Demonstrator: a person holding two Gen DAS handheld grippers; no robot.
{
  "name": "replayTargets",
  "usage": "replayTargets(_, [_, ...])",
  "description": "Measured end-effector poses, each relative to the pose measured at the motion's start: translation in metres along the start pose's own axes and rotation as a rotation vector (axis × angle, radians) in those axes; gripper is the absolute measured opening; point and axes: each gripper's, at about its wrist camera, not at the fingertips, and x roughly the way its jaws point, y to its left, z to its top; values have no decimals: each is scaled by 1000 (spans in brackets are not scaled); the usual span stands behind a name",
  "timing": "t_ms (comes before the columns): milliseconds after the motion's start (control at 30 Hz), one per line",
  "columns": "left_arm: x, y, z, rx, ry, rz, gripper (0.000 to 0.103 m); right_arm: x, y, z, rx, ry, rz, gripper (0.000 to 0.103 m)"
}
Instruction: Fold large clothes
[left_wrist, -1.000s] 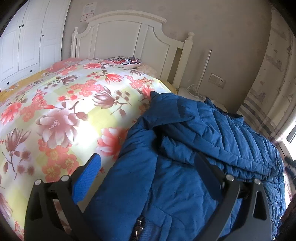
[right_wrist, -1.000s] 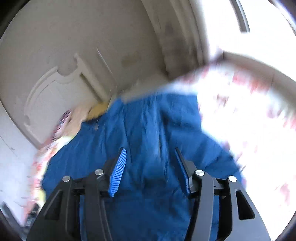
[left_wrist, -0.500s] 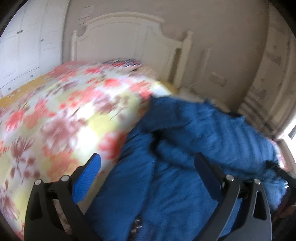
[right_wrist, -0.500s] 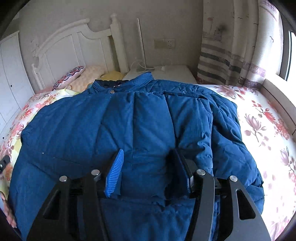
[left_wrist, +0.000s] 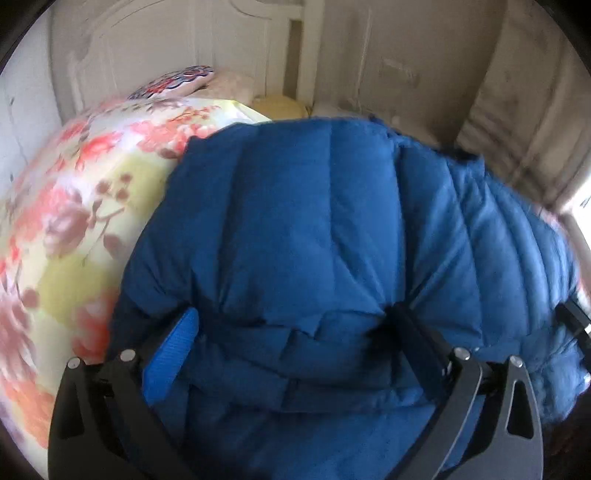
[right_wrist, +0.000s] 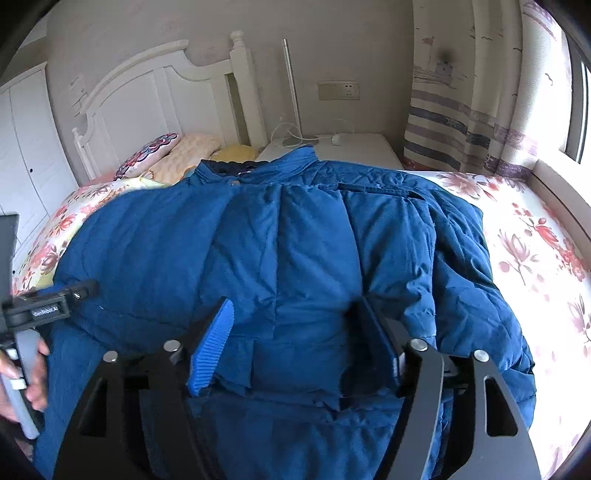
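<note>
Above the jacket's (right_wrist: 295, 240) hem, the right gripper's (right_wrist: 295, 347) jaws are opening, padding bunched between them. Left gripper (left_wrist: 295, 332) spread wide over the jacket too — gripping nothing. Jacket lies across the floral bed (right_wrist: 524, 236), collar toward the headboard (right_wrist: 147, 96).

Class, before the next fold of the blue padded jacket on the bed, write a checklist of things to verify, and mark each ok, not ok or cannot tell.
1. Jacket lies wholly on the bed: cannot tell; the near hem is hidden.
2. Collar toward the headboard: ok.
3. Right gripper free of fabric: not ok; it is opening, fabric between its fingers.
4. Left gripper open over the jacket: ok.
5. Jacket surface smooth: not ok; creased.
</note>
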Motion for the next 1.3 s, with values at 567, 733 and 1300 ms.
replayTargets(567, [13,-34,50,22,152,125,101,2,-2,2,22,-10,23,71])
replayTargets(733, [-45,12,23,-178,78,59,100,0,-8,1,49,-19,49,71])
replayTargets(1300, [10,-27,15,65,-62,22,101,1,-9,0,48,-18,51,72])
